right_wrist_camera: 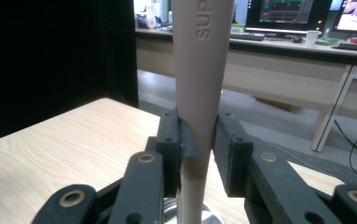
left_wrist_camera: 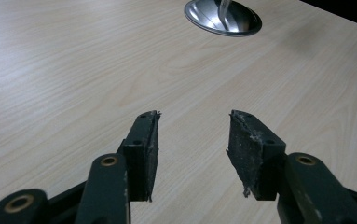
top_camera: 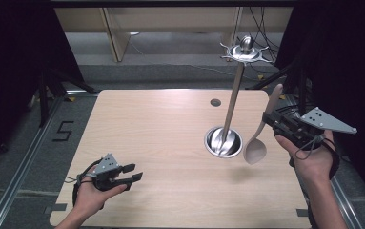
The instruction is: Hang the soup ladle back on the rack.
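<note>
High view, right claw (top_camera: 268, 119) clamped on the beige spoon (top_camera: 258, 141) by its handle, bowl hanging down just beside the metal stand's base (top_camera: 223, 141), probably clear of the bench (top_camera: 161, 143), left claw (top_camera: 131, 174) loose near the front-left corner

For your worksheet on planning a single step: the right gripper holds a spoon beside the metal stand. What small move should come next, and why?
Probably lift the spoon up and left toward the hooks atop the stand. The right gripper is shut on its handle, bowl hanging low beside the stand's base, well below the hooks. The left gripper rests open, holding nothing.
</note>
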The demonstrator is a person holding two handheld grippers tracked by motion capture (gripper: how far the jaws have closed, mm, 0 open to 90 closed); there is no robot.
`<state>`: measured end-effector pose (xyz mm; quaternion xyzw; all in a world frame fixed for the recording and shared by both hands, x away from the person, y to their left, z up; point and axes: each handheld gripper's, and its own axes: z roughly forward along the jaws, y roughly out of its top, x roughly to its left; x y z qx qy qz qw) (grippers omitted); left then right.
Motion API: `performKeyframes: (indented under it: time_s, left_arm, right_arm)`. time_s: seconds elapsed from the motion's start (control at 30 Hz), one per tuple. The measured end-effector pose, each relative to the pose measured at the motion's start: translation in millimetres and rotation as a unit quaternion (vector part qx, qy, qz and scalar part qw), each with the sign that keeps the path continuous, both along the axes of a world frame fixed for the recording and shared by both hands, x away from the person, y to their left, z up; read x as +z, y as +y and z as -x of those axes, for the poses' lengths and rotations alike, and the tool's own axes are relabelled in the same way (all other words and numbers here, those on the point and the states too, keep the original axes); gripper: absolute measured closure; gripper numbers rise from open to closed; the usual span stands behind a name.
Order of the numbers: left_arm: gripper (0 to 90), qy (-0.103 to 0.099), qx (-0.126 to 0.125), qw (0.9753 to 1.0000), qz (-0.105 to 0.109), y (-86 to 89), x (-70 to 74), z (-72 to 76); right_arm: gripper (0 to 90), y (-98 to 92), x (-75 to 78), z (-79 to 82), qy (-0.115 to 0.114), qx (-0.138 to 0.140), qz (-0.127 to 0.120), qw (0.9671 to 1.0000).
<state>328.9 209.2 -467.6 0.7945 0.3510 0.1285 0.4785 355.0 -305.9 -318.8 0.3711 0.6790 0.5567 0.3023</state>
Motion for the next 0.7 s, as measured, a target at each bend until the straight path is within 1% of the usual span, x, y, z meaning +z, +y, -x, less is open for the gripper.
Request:
performKeyframes:
  time_s: [0.03,0.1,0.13,0.17,0.27,0.3,0.37,0.4,0.43,0.47,0.5,0.53,0.57,0.6,0.63,0.67,0.7]
  left_arm:
    - [52.2,0.000,0.004,1.0000,0.004,-1.1,-0.3,0.2]
    - [52.2,-0.002,0.001,1.0000,0.002,-1.3,-0.1,-0.4]
    - [52.1,0.000,-0.002,1.0000,0.002,-1.4,0.2,-0.6]
    - [52.1,0.001,-0.002,1.0000,0.000,-1.6,0.7,-0.3]
    - [52.1,0.000,-0.002,1.0000,0.002,-1.6,0.5,-0.3]
    - [52.1,0.001,0.000,1.0000,0.004,-1.6,0.3,-0.2]
    - [52.1,-0.001,0.001,1.0000,0.002,-0.5,0.5,-0.2]
    - [52.1,-0.001,0.001,1.0000,0.002,-0.5,0.5,-0.2]
    - [52.1,-0.001,0.004,1.0000,0.002,-0.2,0.9,0.5]
    - [52.1,-0.001,0.004,1.0000,0.002,-0.2,0.9,0.5]
    - [52.0,-0.001,0.003,1.0000,0.002,-0.1,0.9,0.3]
    - [52.0,-0.001,0.002,1.0000,0.004,0.0,0.8,0.1]
    - [52.0,-0.001,0.003,1.0000,0.003,0.0,0.9,0.2]
    - [52.0,-0.001,0.002,1.0000,0.003,-0.1,0.9,0.1]
    - [52.0,0.000,0.002,1.0000,0.002,-0.1,0.8,-0.1]
    - [52.0,0.000,0.002,1.0000,0.001,-0.1,0.7,-0.3]
    - [52.0,0.000,0.002,1.0000,0.001,-0.1,0.8,-0.3]
  right_arm:
    - [73.7,-1.1,0.8,-1.3,-0.002,0.004,0.004,1.0000]
    - [73.7,-1.2,1.4,-1.1,0.000,0.003,0.001,1.0000]
    - [73.7,-2.8,2.4,-2.4,-0.006,0.006,0.006,0.9999]
    - [73.7,-3.1,3.2,-1.8,-0.001,0.003,0.004,1.0000]
    - [73.6,-6.8,6.8,-3.4,0.004,0.006,-0.002,1.0000]
    - [73.6,-8.9,8.2,-4.8,0.000,0.008,0.006,1.0000]
    - [73.6,-10.1,10.0,-6.3,0.001,0.008,0.003,1.0000]
    - [73.7,-10.3,11.2,-5.9,0.005,0.006,0.002,1.0000]
    - [73.6,-11.8,12.6,-7.6,0.001,0.008,0.007,0.9999]
    - [73.6,-11.7,13.4,-7.9,0.005,0.007,0.004,1.0000]
    - [73.6,-13.1,14.5,-9.3,0.002,0.009,0.011,0.9999]
    - [73.6,-12.4,14.9,-8.8,0.007,0.007,0.006,0.9999]
    - [73.6,-12.4,14.9,-8.8,0.007,0.007,0.006,0.9999]
    - [73.6,-14.0,15.8,-11.9,-0.006,0.013,0.016,0.9998]
    - [73.6,-12.8,16.3,-10.6,0.009,0.009,0.009,0.9999]
    - [73.6,-13.6,17.1,-11.5,0.009,0.008,0.014,0.9998]
    - [73.6,-13.3,17.6,-11.9,0.013,0.010,0.010,0.9998]
